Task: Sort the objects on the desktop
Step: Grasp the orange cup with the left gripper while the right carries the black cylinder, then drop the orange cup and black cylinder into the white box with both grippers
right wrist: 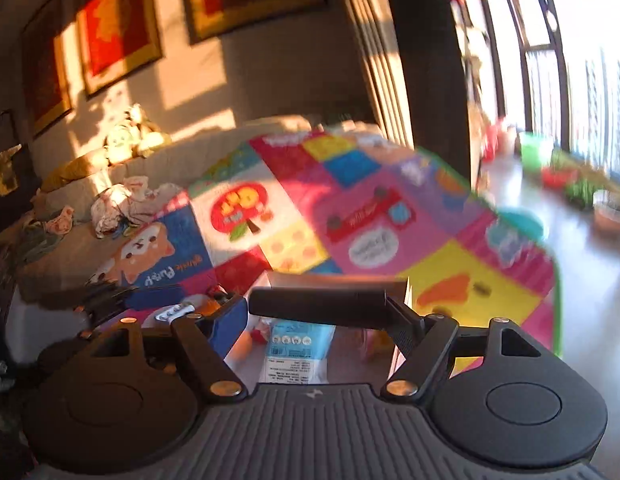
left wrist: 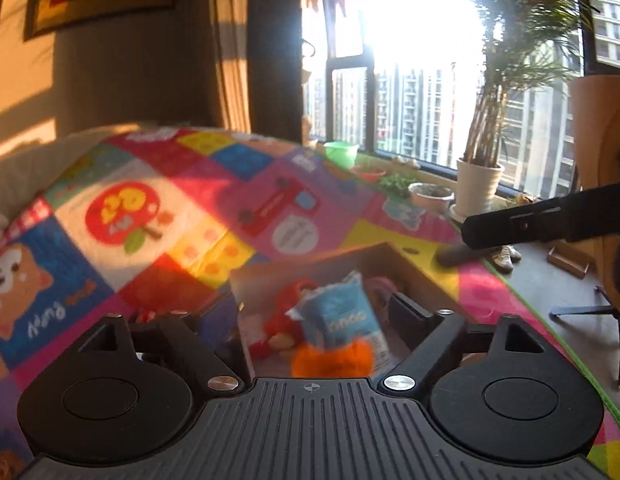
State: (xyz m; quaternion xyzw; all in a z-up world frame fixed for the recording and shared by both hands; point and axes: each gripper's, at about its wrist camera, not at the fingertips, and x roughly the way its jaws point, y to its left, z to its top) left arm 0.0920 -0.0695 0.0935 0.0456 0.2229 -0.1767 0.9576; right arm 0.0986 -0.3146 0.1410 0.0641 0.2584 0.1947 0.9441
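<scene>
My left gripper (left wrist: 312, 306) is open with nothing between its pads. It hangs over a cardboard box (left wrist: 410, 264) on the colourful play mat (left wrist: 169, 208). Inside the box lie a blue tissue packet (left wrist: 338, 312), a red plush toy (left wrist: 285, 312), a blurred orange thing (left wrist: 330, 360) and a pink roll (left wrist: 380, 288). My right gripper (right wrist: 320, 312) is shut on a black bar (right wrist: 330, 308) that lies crosswise between its fingers, above the box (right wrist: 293, 278) and the tissue packet (right wrist: 297, 340). The black bar (left wrist: 550, 220) reaches in from the right in the left wrist view.
A grey remote-like object (right wrist: 171, 312) lies left of the box. A sofa with cushions and plush toys (right wrist: 109, 184) borders the mat's far side. Potted plants (left wrist: 478, 184) and a green bowl (left wrist: 341, 152) line the window sill. A stand's leg (left wrist: 582, 312) rests on the floor at right.
</scene>
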